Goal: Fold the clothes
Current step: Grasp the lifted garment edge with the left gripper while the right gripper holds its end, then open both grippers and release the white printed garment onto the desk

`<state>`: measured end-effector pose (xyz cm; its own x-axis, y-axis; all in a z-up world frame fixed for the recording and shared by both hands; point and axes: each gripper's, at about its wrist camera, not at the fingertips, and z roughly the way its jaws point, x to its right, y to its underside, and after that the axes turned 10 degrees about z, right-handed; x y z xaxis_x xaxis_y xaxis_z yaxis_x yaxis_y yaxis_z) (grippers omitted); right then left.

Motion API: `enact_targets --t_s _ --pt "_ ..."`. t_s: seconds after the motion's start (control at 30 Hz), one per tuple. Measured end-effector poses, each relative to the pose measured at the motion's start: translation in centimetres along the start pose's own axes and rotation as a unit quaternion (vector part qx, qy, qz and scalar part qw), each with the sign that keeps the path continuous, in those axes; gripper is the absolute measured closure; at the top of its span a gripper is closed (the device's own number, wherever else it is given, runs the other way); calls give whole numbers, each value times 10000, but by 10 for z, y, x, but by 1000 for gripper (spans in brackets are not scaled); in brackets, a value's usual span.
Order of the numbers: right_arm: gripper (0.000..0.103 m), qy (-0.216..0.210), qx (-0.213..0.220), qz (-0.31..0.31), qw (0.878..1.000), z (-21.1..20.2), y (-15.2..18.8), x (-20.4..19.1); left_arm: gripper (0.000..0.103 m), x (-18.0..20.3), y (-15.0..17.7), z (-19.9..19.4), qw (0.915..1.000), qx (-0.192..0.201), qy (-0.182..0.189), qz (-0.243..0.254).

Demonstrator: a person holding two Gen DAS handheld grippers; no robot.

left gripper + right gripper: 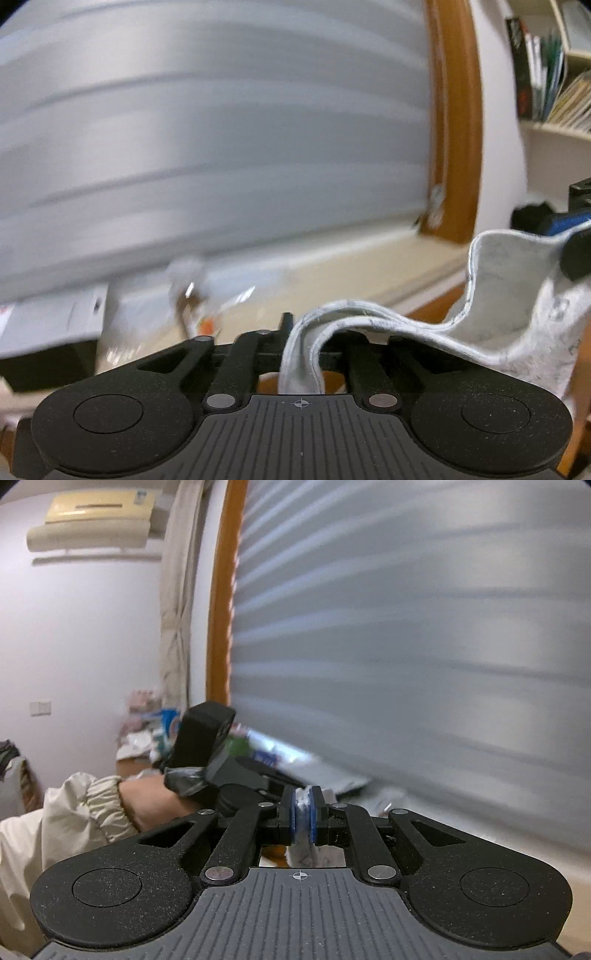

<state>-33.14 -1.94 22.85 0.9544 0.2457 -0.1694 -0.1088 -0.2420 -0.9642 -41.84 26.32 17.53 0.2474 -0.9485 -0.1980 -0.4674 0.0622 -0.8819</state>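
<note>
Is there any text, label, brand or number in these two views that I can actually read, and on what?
None can be read.
Book spines on the shelf: print too small and blurred.
Air conditioner: small sticker at its top right, unreadable.
Packages on the sill: coloured print, smeared by motion.
Garment: faint markings, not legible.

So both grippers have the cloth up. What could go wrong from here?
1. The cloth drapes over the left gripper and hides its fingers. The hold there can't be confirmed, so that end might drop.
2. The right gripper pinches only a small tuft of the cloth, and a tug could pull it free.
3. The cloth sags between the grippers, and the slack might catch the clutter by the window.
</note>
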Motion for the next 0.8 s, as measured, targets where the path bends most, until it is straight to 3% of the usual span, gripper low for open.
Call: enact_targets --t_s 0.1,0.13,0.27,0.3,0.4,0.6,0.8 --pt "94 -139 -347 162 9992 37 25 -7 81 -21 34 7 9988 -305 -230 -315" --pt "93 -236 -499 230 9982 51 36 -11 73 -28 43 10 9977 -414 -329 -431" --pt "79 -533 -1119 336 9917 93 76 -26 70 -49 76 10 9900 -807 -938 -670" --pt "70 -587 -1267 336 9896 102 85 -29 70 -51 81 8 9888 -846 -1018 -689" --pt "65 -606 -1274 226 9897 90 89 -26 62 -53 85 -3 9886 -764 -1052 -762" --pt "61 391 -1146 69 9926 22 93 34 57 -29 63 -4 9920 -617 -886 -652" --pt "61 1685 -1727 450 9694 -66 135 118 49 23 43 13 9969 -602 -348 -366"
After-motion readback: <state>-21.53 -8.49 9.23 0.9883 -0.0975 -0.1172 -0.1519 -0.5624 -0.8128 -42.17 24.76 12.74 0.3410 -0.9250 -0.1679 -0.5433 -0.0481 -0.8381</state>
